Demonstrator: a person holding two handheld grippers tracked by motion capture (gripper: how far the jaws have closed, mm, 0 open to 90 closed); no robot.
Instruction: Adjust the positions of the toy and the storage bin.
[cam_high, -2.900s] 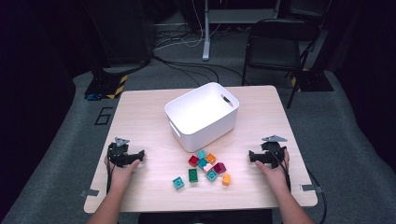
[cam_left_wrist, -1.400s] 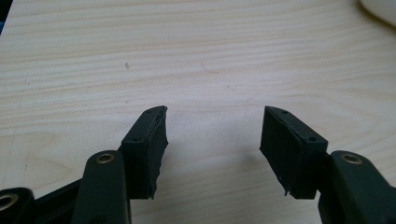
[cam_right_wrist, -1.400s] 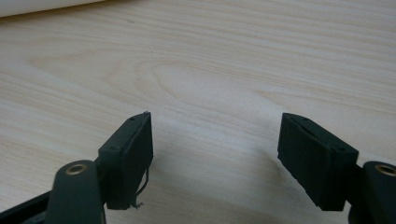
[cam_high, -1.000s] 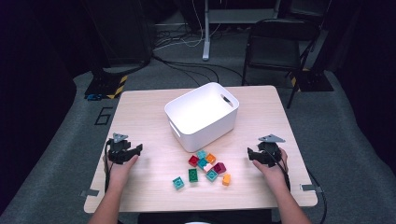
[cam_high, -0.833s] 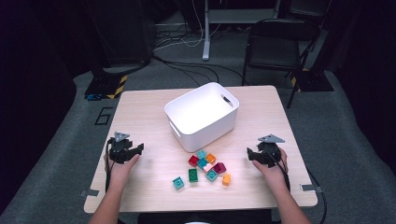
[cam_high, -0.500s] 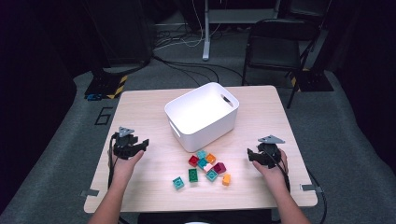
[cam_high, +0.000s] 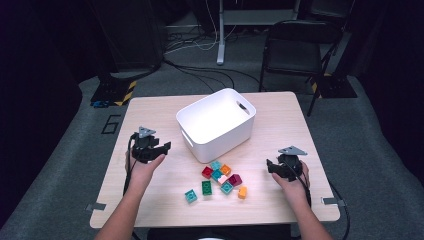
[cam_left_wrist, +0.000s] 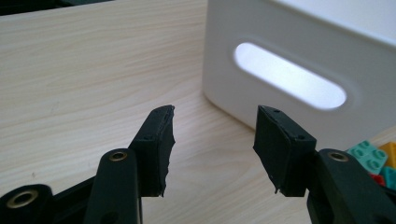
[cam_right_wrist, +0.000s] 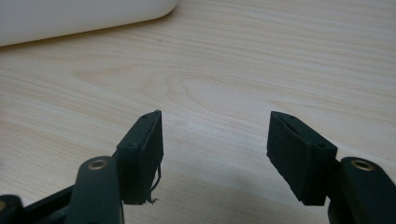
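A white bin stands in the middle of the wooden table. Several coloured toy bricks lie in a loose cluster in front of it. My left gripper hovers left of the bin and points at its near wall. In the left gripper view, the left gripper faces the bin's handle slot, with a few bricks at the right edge. My right gripper rests right of the bricks; in its own view the right gripper is over bare wood. Both jaws have just been closing and stand open with nothing between them.
Past the table's far edge, a black chair and a desk leg with cables stand on the grey floor. Bare tabletop lies at the far left and far right of the bin. Tape marks sit at the near corners.
My left hand has lifted off the table and moved right and away, toward the bin. The right hand has stayed in place. The bricks and bin have not moved.
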